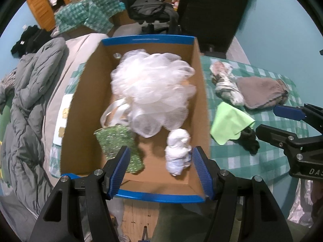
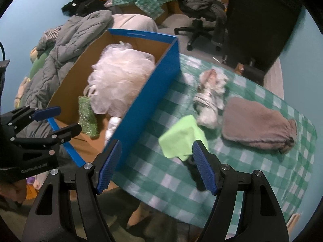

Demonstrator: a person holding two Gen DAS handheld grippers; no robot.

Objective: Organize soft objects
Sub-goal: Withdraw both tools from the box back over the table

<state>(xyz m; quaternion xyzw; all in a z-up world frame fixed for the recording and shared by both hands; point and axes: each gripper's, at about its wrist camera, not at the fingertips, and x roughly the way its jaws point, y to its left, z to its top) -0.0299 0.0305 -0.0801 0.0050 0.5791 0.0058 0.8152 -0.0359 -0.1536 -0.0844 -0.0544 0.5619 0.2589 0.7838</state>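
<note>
A matt brown cardboard box (image 1: 84, 109) with glossy blue rims holds a frothy white mesh pouf (image 1: 153, 86) and a glittery green scrubber (image 1: 117, 143), beside a fuzzy grey cloth mitt (image 2: 256, 123) on checked tablecloth (image 2: 161, 181).

Both of my wrist views are dim and cool, with a bluish-green cast and no hard glare. Light seems soft and overhead: shadows are faint, the clearest lying inside the cardboard box (image 1: 80, 141) under the white mesh sponge (image 1: 151, 86). Fisheye bending is strong; the frame corners go black and straight edges bow toward the rim. My own fingers (image 1: 119, 167) at 6 o'clock look sharp. Motion blur smears the checked cloth (image 2: 161, 181) in the right view, and the green cloth (image 2: 181, 137) is soft-edged. The room at 12 o'clock is murky and grainy.
</note>
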